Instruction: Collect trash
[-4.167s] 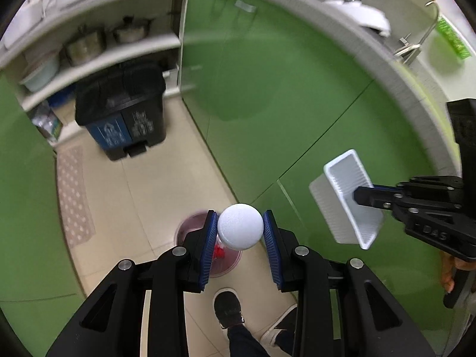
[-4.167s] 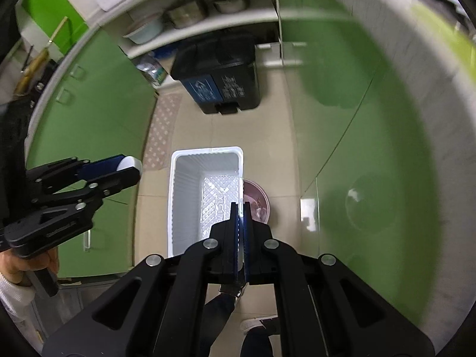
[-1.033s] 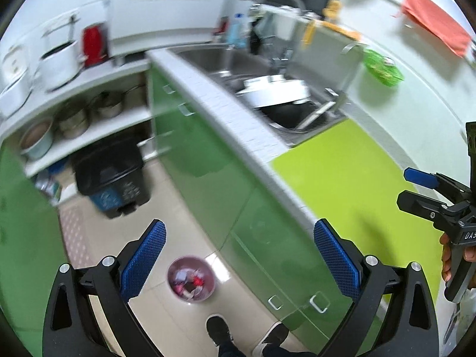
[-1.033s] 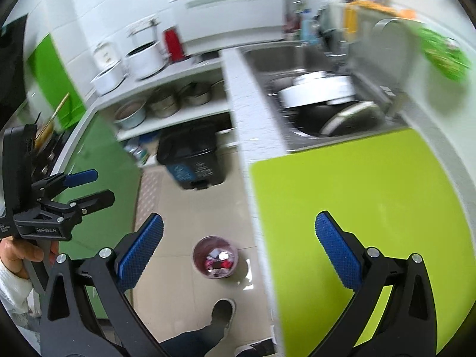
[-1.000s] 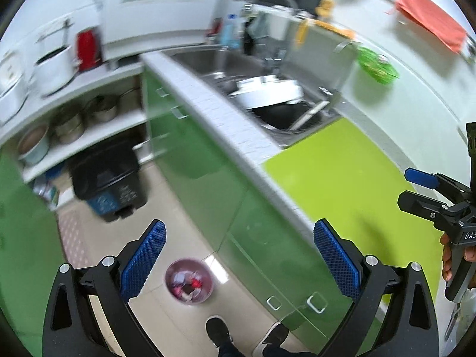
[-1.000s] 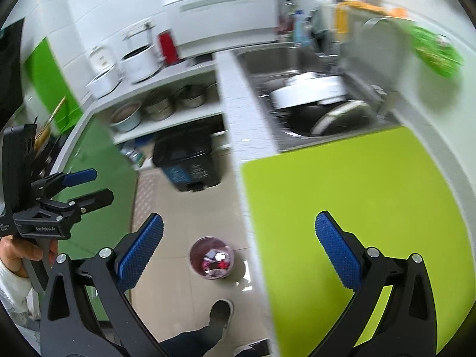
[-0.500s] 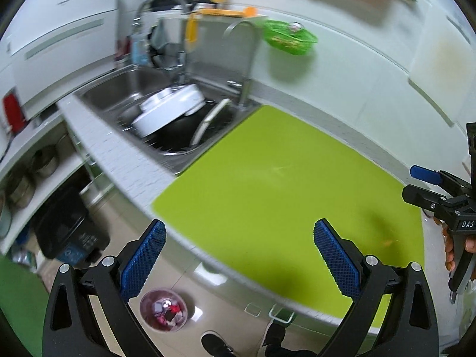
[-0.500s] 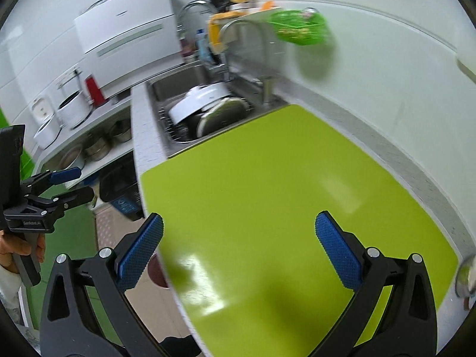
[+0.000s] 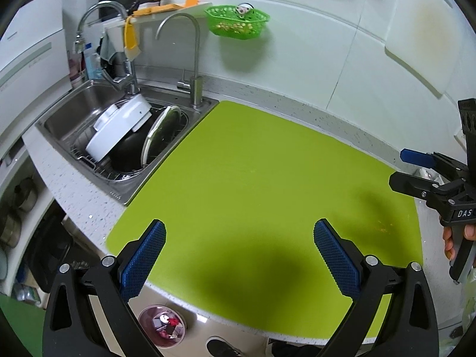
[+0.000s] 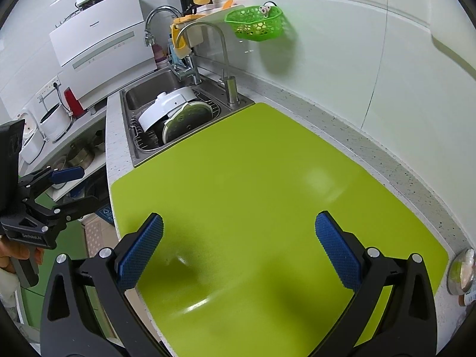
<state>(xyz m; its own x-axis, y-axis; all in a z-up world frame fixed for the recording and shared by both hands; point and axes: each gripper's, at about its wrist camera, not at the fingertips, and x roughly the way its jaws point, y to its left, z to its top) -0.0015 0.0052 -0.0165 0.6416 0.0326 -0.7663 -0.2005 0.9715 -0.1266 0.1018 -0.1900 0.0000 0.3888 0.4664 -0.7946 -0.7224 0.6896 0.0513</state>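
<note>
Black left tool (image 9: 239,255), right tool (image 10: 239,253) marked "DAS", both spread, empty.

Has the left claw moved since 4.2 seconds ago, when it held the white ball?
Yes. The left claw has risen from over the floor bin to above the green mat, and it is now open and empty.

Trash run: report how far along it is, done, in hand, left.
Done, apparently: the small bin on the floor holds scraps, and the green mat on the counter shows no trash, only a faint orange smear near its right edge. In hand: nothing; the left gripper and the right gripper are both wide open above the mat. Left: nothing visible to collect here.
</note>
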